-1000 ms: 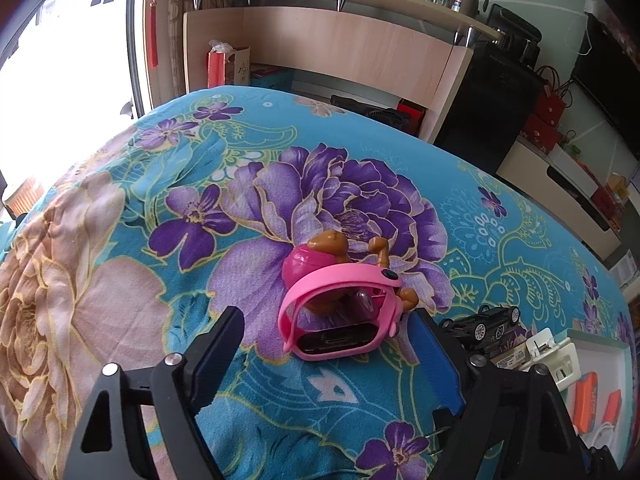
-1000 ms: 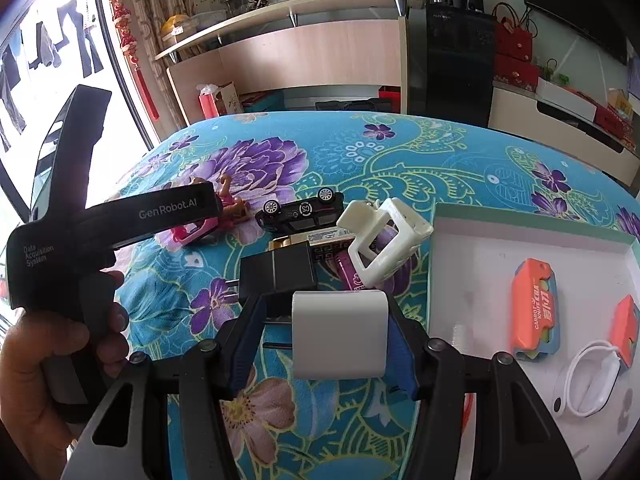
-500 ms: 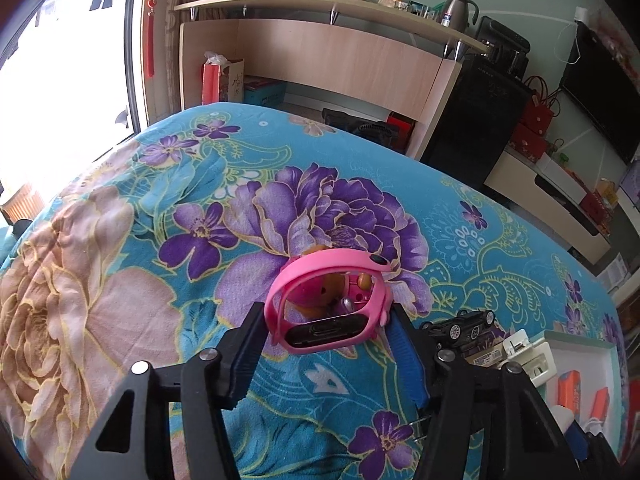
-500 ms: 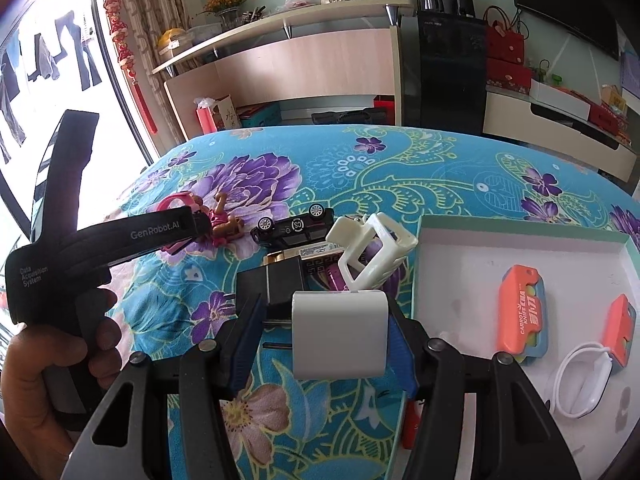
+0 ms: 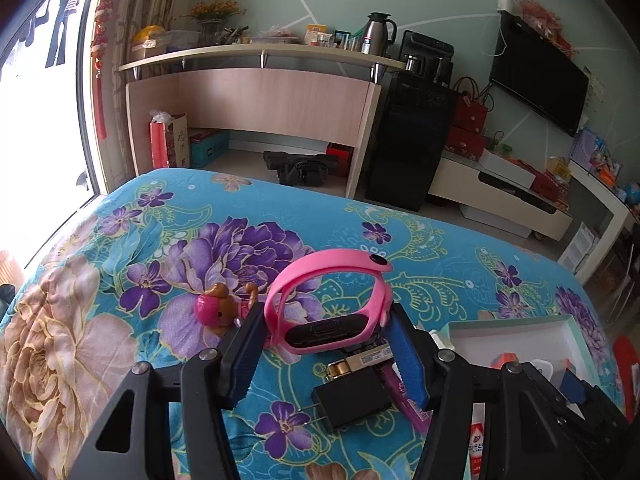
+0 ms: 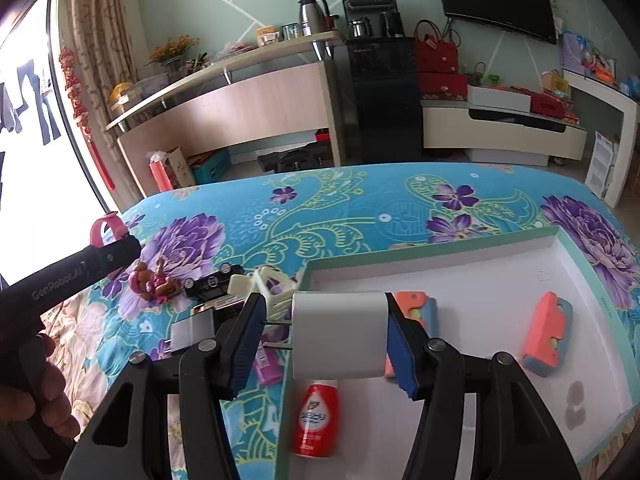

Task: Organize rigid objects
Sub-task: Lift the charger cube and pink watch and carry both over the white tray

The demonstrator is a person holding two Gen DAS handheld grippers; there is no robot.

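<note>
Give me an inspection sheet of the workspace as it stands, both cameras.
Surface: bed with a floral blue cover.
Job's things: pink smart band held up in the left tool; white charger block held in the right tool at the white tray's near left corner. In the tray: two orange cases, red bottle.
Clutter: pink dog toy, black toy car, white plastic frame, black plug adapter, purple lighter on the cover.
Grippers: both tools gripping their items.
Cables: nothing seen on the bed.
Surroundings: curved desk, wall television, window at left.
</note>
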